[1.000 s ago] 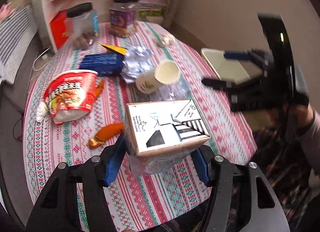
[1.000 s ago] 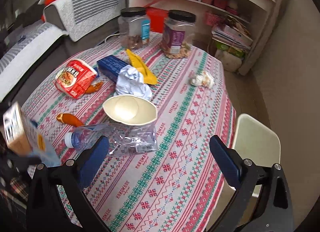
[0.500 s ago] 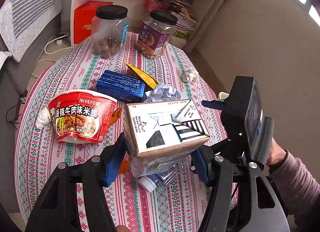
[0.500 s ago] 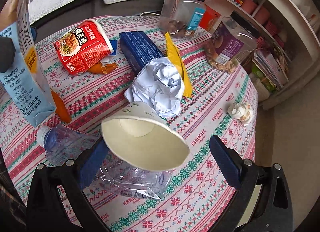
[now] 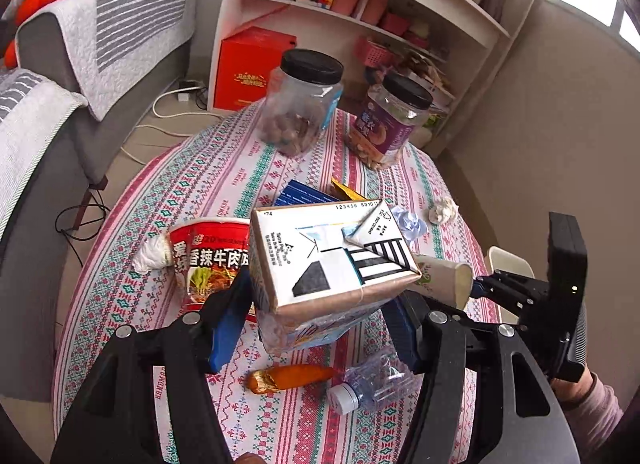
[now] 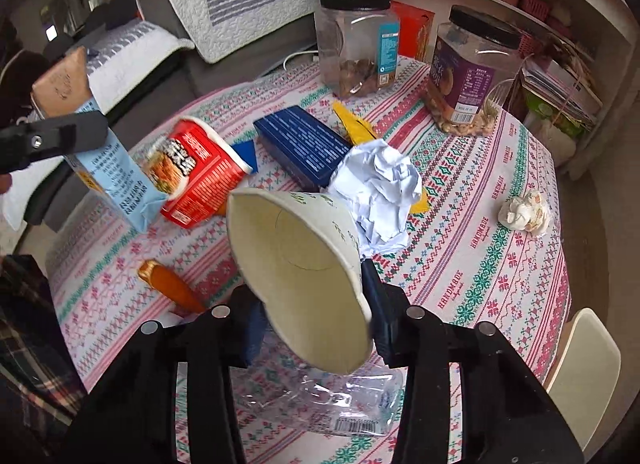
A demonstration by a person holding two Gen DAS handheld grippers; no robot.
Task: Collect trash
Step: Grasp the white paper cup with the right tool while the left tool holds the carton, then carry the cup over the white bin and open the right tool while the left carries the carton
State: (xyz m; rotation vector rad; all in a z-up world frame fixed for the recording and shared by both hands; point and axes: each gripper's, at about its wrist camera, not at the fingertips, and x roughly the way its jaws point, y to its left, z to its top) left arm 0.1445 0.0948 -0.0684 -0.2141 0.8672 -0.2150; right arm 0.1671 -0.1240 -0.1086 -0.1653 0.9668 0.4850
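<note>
Left hand-held gripper (image 5: 320,316) clamps (half-spread); right hand-held gripper (image 6: 316,324) seemingly pinched tight.

Left gripper (image 5: 320,328): black angular frame, blue finger pads, round silver screws. Right gripper (image 6: 316,324): identical black frame, blue pads, silver screws. Person: pink sleeve (image 5: 592,408); plaid garment (image 6: 28,344).
</note>
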